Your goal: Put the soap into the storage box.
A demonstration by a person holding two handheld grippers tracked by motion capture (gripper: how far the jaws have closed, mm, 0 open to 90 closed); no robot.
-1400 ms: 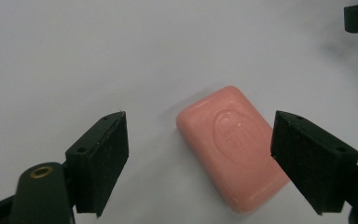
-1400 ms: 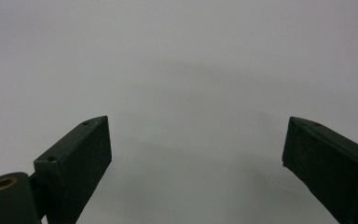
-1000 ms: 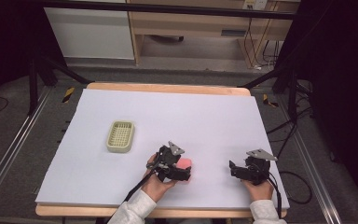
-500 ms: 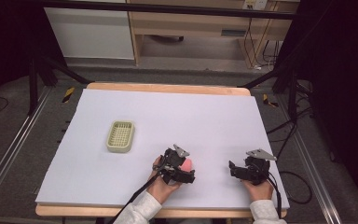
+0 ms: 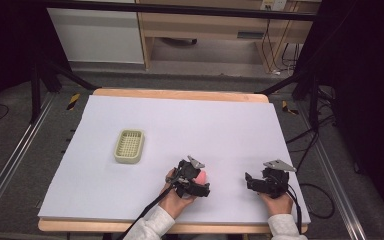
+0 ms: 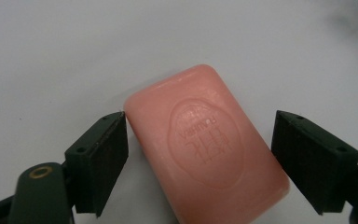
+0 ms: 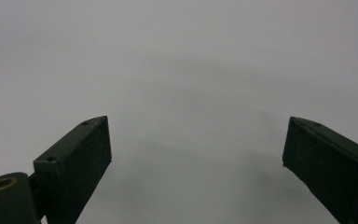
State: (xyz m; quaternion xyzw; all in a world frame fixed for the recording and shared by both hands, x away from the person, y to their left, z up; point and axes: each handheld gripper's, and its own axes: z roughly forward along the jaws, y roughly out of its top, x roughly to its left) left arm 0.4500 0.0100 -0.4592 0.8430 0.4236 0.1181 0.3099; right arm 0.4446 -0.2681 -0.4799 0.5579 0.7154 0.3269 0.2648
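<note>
On the white table (image 5: 180, 125), near its front edge, the left tool (image 6: 200, 154) straddles the pink soap (image 6: 205, 144) wide open, apparently about to close and grip, while the right tool (image 7: 196, 168) gapes empty.

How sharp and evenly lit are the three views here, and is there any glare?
High view: dim dark surroundings, white sheet evenly lit, slightly soft. Left gripper view: pink soap sharp enough to show its embossed stamp, no glare. Right gripper view: grey surface featureless, faint soft shadows between the jaws.
</note>
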